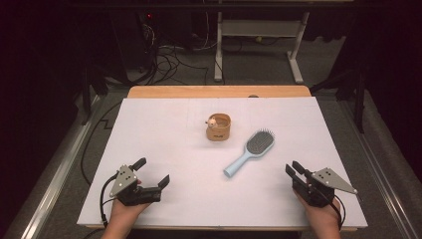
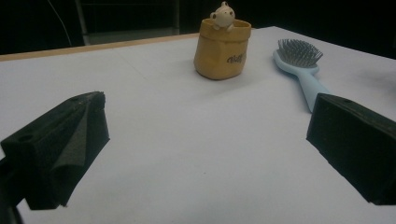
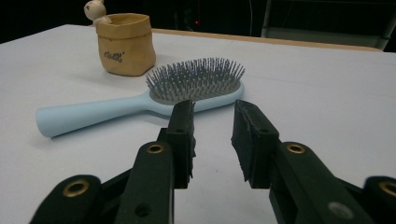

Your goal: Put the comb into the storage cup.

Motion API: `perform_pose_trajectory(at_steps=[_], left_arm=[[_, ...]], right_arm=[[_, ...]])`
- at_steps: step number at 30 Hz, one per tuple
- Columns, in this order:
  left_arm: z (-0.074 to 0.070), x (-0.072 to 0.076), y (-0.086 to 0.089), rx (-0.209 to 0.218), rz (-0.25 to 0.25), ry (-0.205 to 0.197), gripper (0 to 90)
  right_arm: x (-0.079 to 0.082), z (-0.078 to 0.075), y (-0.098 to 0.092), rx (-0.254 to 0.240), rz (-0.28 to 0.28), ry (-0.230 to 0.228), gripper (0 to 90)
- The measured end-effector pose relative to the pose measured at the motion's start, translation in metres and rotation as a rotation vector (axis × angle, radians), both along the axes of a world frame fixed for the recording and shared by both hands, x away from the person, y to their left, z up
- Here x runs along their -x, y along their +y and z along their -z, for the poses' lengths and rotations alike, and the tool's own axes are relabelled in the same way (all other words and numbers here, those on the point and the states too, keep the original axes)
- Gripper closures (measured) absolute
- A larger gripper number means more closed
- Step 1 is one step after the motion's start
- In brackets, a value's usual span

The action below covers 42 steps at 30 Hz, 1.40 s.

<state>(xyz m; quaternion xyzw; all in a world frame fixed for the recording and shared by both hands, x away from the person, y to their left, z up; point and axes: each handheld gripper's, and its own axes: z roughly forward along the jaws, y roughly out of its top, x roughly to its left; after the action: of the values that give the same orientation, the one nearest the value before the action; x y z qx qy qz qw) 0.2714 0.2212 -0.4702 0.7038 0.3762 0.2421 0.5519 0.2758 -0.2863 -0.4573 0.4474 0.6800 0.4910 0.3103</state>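
Hairbrush (image 1: 250, 152) in pale blue plastic lies flat, bristles up, on the white counter (image 1: 164, 129), its head toward one o'clock and its handle end toward seven. At ten o'clock from the head, close but apart, stands a tan paper-look pot (image 1: 218, 128) with a small bear figure on its rim. The right gripper (image 1: 293, 172) rests at the counter's five o'clock corner, nothing between its jaws, which stand narrow with a slim gap. The left gripper (image 1: 152, 173) sits at seven o'clock with its jaws spread wide and empty. Neither touches anything. The brush looks light and rigid, its smooth handle likely slippery; the straight handle near its free end offers the soundest hold, clear of the springy pins. The pot appears soft-walled and easily tipped.
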Motion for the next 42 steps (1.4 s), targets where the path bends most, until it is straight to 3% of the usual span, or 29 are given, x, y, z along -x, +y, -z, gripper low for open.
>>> perform_pose_trajectory(at_steps=[7,11,26,32,42], left_arm=[[0.000,0.000,0.000,0.010,0.005,-0.004,0.2],[-0.001,0.000,0.000,0.015,0.006,-0.010,0.2],[0.001,-0.001,-0.001,0.025,0.016,0.004,0.7],[0.001,-0.002,-0.001,0.020,0.022,0.006,0.7],[0.001,-0.002,0.000,0.021,0.018,0.004,0.7]], right_arm=[[0.000,0.000,0.001,0.007,-0.003,0.008,78.9],[-0.001,-0.001,0.002,0.017,-0.003,0.012,90.0],[-0.008,-0.002,0.016,0.009,-0.035,0.028,90.0],[-0.017,-0.001,0.033,0.000,-0.069,0.050,90.0],[-0.032,0.000,0.086,0.031,-0.178,0.096,90.0]])
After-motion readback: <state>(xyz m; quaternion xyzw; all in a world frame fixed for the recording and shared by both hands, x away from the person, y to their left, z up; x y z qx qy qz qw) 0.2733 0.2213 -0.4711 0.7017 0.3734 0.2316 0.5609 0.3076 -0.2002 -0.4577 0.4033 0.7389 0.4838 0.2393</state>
